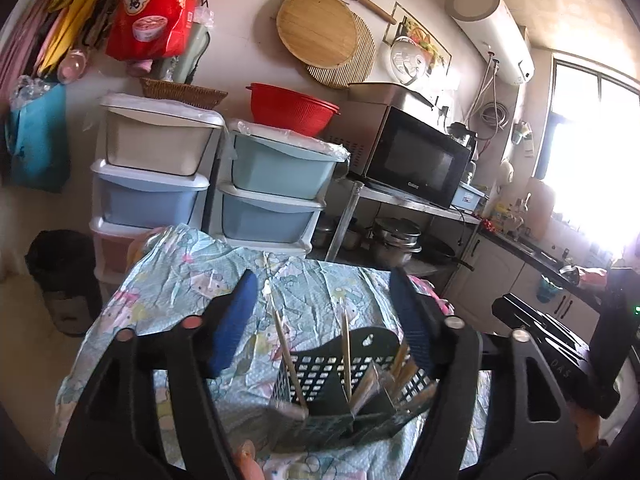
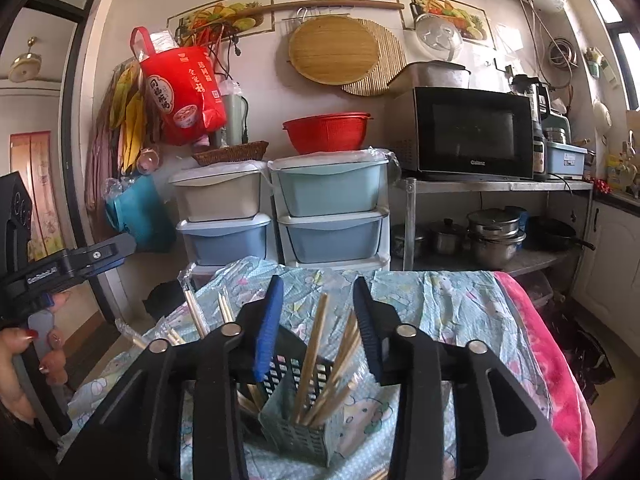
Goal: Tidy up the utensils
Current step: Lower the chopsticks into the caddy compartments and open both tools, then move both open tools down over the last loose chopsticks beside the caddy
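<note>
A dark perforated utensil holder (image 1: 320, 376) stands on a table under a pale blue patterned cloth (image 1: 192, 280). Several wooden chopsticks (image 1: 345, 352) stick up from its compartments. My left gripper (image 1: 320, 316) hovers over the holder, jaws wide apart and nothing between the blue pads (image 1: 236, 320). In the right wrist view the holder (image 2: 296, 436) sits just below my right gripper (image 2: 318, 324). That gripper is open; a bundle of chopsticks (image 2: 314, 348) rises in the gap, and the pads (image 2: 268, 328) do not press on it. More chopsticks (image 2: 196, 312) in clear wrap lean at the left.
Stacked plastic drawers (image 2: 328, 216) stand behind the table, with a red colander (image 2: 328, 132) on top. To the right, a microwave (image 2: 472, 136) sits on a metal shelf above pots (image 2: 496, 236). A pink blanket (image 2: 552, 360) hangs off the table's right side. A black bin (image 1: 60, 272) stands at the left.
</note>
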### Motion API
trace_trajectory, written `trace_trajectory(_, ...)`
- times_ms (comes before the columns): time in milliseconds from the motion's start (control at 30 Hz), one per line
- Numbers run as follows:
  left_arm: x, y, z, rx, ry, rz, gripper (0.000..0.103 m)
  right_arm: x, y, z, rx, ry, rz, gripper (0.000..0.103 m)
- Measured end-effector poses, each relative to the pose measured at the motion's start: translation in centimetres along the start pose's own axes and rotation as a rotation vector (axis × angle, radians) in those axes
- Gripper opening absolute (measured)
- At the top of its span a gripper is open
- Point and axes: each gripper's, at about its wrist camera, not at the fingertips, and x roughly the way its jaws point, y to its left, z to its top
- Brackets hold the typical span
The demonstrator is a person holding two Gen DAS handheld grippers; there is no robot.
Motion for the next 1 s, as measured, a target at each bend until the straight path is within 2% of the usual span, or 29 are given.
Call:
trace_trajectory(133, -1.2, -0.1, -0.8, 0.009, 0.005, 0.003, 0.076, -1.0, -0.3, -0.5, 0.003, 0.009, -0.002, 0.042)
trace_trajectory(333, -2.9, 0.0, -2.2, 0.012, 0.009, 0.01, 0.085, -2.6, -0.4, -1.8, -0.016, 0.032, -0.017, 0.05)
trace_trajectory(600, -4.5, -0.8, -4.5, 0.026, 0.033, -0.002, 0.089, -4.6, -0.2, -3.4, -0.036, 0.054, -0.019, 0.055)
trace_trajectory(1000, -4.3, -1.2, -8.2, 0.041, 0.116, -0.004, 0.092, -5.9, 1.3, -5.7, -0.085, 0.096, -0.008, 0.063)
